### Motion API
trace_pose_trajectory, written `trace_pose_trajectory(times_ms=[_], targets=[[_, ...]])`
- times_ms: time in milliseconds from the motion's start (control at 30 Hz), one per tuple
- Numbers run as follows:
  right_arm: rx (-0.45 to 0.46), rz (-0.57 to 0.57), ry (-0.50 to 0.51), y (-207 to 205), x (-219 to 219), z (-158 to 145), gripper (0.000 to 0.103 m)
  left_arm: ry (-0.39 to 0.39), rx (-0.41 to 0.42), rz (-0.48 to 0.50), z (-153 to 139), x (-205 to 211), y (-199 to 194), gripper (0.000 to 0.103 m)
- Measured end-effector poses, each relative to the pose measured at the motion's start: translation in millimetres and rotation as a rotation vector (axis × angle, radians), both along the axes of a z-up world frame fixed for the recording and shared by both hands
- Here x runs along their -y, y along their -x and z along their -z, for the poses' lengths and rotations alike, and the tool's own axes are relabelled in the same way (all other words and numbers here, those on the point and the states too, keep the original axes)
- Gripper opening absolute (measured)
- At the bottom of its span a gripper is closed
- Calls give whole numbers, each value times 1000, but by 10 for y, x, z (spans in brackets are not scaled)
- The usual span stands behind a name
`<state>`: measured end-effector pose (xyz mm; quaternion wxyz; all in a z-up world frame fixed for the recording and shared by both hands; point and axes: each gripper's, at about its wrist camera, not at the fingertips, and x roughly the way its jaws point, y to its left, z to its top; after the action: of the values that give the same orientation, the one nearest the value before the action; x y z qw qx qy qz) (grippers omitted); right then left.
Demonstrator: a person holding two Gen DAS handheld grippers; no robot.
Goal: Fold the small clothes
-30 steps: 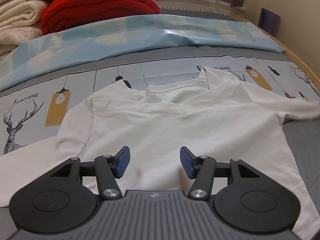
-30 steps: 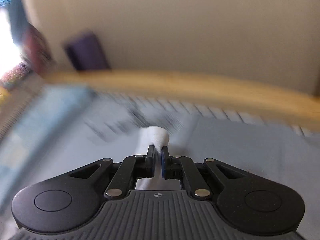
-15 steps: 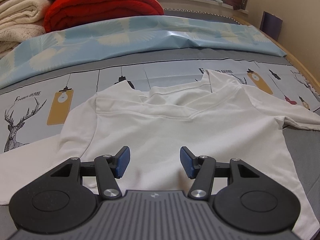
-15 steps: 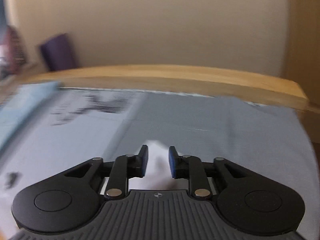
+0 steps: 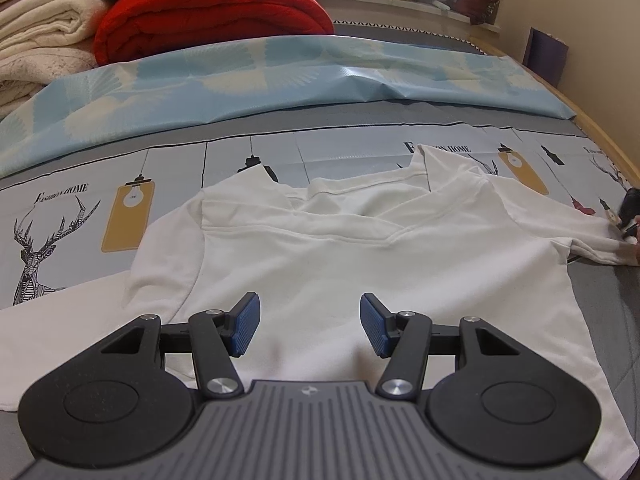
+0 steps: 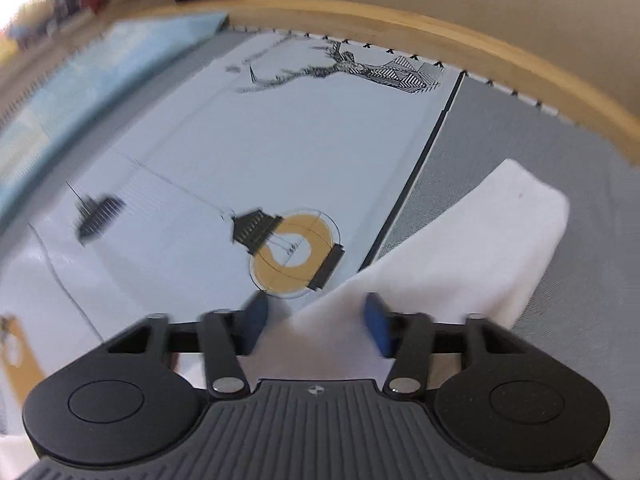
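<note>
— Well, both sets of jaws spread wide, holding nothing. Left gripper (image 5: pixel 310 326) hovering over the lower middle of the shirt (image 5: pixel 340 264), pads clear of the cloth.

— And the right gripper (image 6: pixel 316 320)?

— Gaping too, just above the sleeve (image 6: pixel 472 248), which lies loose out on the grey part of the bed (image 6: pixel 560 280). No pinch on it at all.

— Shirt itself?

— Spread flat on the printed sheet (image 5: pixel 360 152), collar away from the left camera, one sleeve trailing toward the wooden rail (image 6: pixel 440 36).

— Likely trouble?

— Closing on one layer only, probably. Thin white knit, two layers lying close; a shallow bite would lift just the top and drag the body askew.

— Anything else?

— Blur in the right view, so hard to judge height over the sleeve. Coming down too far along it could bunch the cuff instead of folding it in. Also a risk of snagging the sheet with the cloth, given how flat everything lies.

— Left side?

— Pressing mid-body without pinning could let the whole shirt slide once the sleeve is pulled.
</note>
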<state>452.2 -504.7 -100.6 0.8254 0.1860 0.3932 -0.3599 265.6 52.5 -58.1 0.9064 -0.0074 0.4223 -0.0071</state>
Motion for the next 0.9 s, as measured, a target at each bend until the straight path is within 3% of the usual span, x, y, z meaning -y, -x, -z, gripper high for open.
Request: trace_pose_trajectory(times_ms=[33,133,200,267,367,567,700,767,833,900], targets=[[-39,8,52,-20,-11,39,0,1,1,-1,-6,-6,0,61],[-51,-1,123,-79,-74,0,0,3,4,-1,-20,-26,3,61],[58,-31,215,-38,-158,-162,0,3,6,2,-25,-32,11,61],[216,-114,183,-18,-118,-257,3,3,6,5,-28,-38,17,61],[250,-47,192,157,-9,-274,31,9,8,-3,-43,-52,15,61],[329,86,117,790,406,-158,37,0,9,10,-46,-11,44,61],[332,167,-69,847,837,97,40,-10,4,11,-26,-5,45,61],[371,122,-84,806,911,130,40,-12,2,6,-23,-8,36,61],[329,70,-37,722,901,149,1,-13,2,8,-23,-10,28,61],[321,127,15,786,882,106,1,-19,3,10,-31,-24,20,61]])
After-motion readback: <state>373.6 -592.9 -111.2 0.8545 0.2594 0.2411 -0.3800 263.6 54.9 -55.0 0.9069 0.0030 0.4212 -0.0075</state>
